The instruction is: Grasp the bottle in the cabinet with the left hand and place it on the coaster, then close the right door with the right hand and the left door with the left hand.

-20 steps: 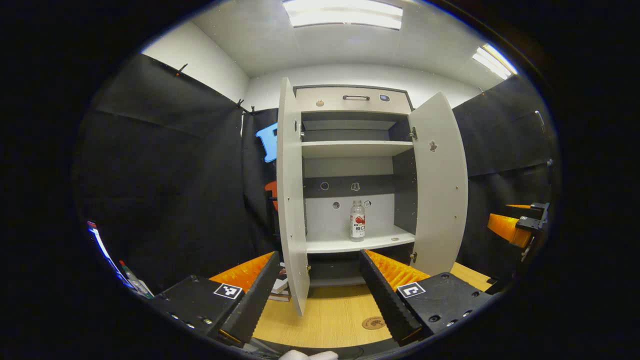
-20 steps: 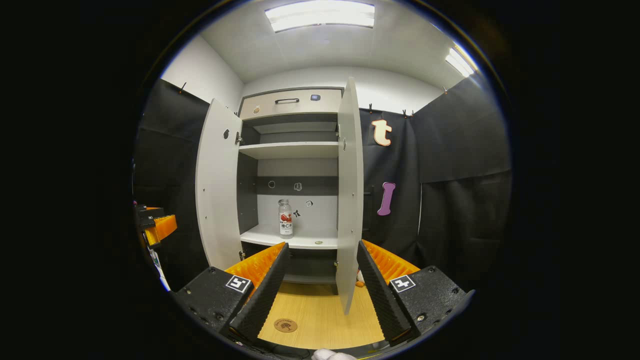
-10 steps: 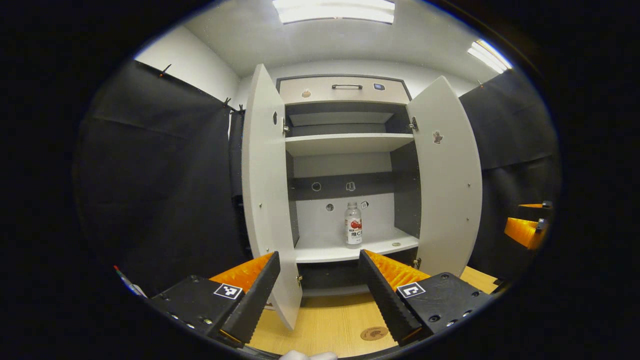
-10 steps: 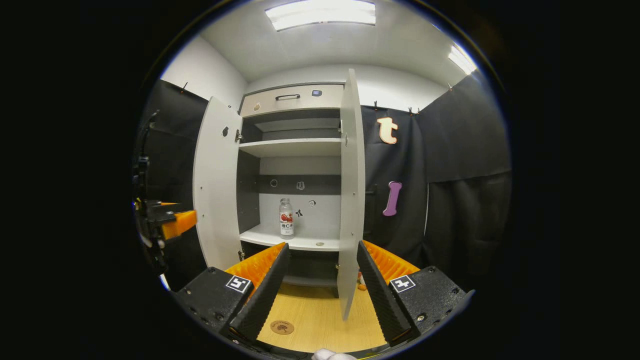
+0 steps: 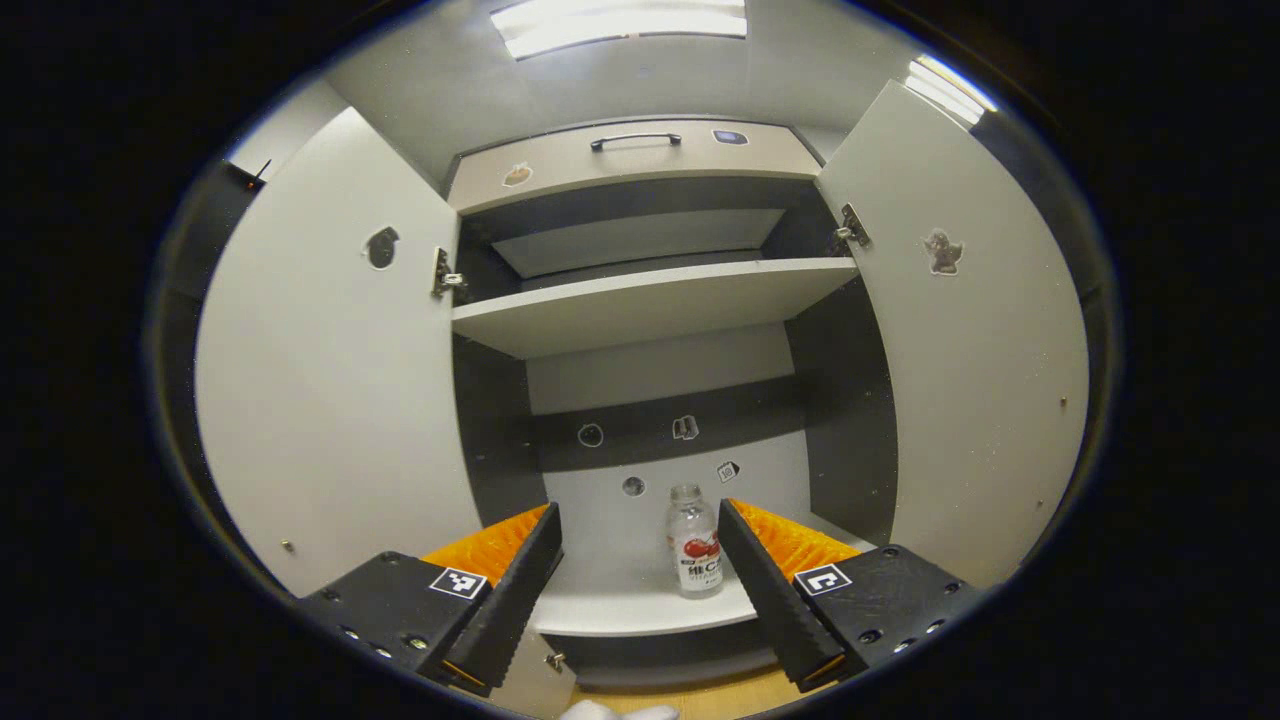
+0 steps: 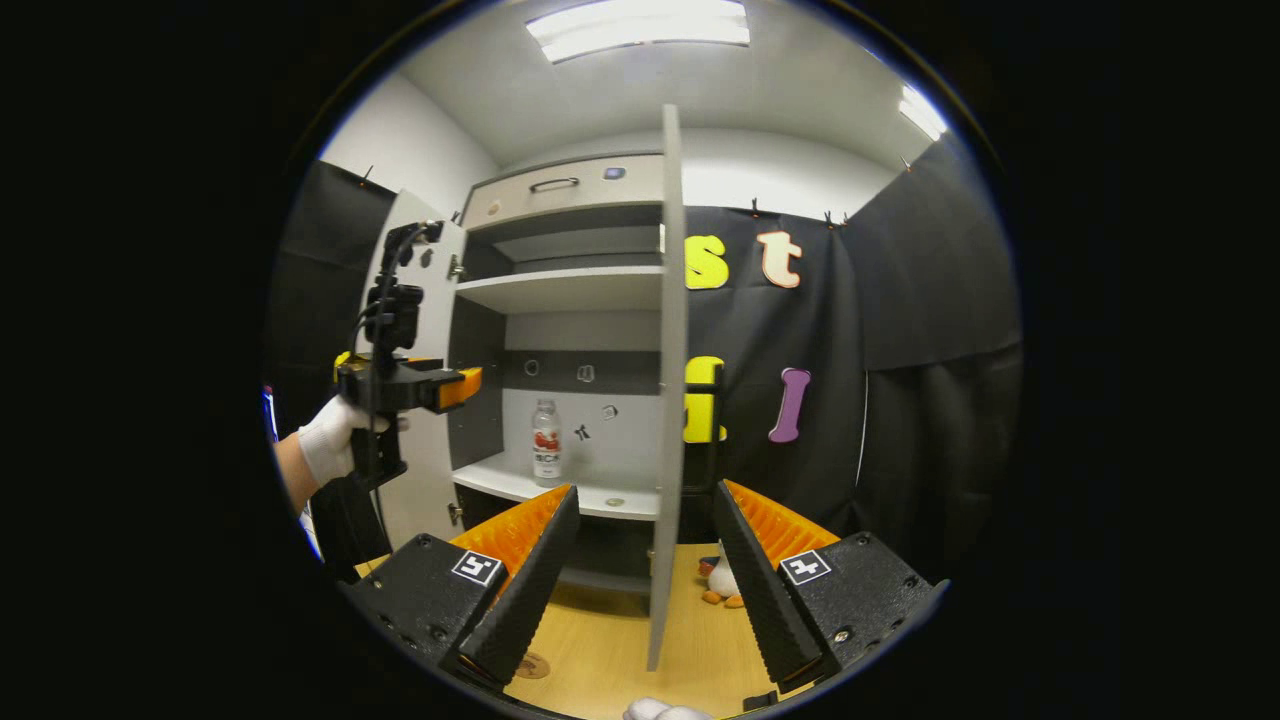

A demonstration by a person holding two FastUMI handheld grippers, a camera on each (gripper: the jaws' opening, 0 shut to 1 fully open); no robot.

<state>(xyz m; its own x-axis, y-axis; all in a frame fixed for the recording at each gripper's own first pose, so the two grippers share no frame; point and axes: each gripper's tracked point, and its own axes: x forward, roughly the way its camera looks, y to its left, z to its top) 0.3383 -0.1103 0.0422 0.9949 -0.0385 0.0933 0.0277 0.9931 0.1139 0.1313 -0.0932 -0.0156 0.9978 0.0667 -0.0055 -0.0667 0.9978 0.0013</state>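
Left tool [image 5: 636, 590] closed in on the cabinet [image 5: 640, 290] over the last second: the opening went from mid-frame and small to spanning nearly the whole left gripper view, both doors swung out to the frame edges. Fingers apart, holding nothing. Bottle [image 5: 694, 540] stood upright on the lower shelf [image 5: 620, 605], low centre of frame, sitting between the fingers in the picture but nearer the right one; it looked farther back, no contact.

In the right gripper view the left tool [image 6: 455, 385] had come in at mid-left, a gloved hand [image 6: 330, 440] carrying it, level with the bottle [image 6: 546, 455] and short of it. Right tool [image 6: 640, 590] was also spread and idle, hanging back over the surface [image 6: 610, 650]; right door [image 6: 668, 380] edge-on in centre frame, coaster [image 6: 532, 665] bottom centre-left.

Read: approach phase, grasp not yet made. Needs a slight shift to centre the bottle before closing.
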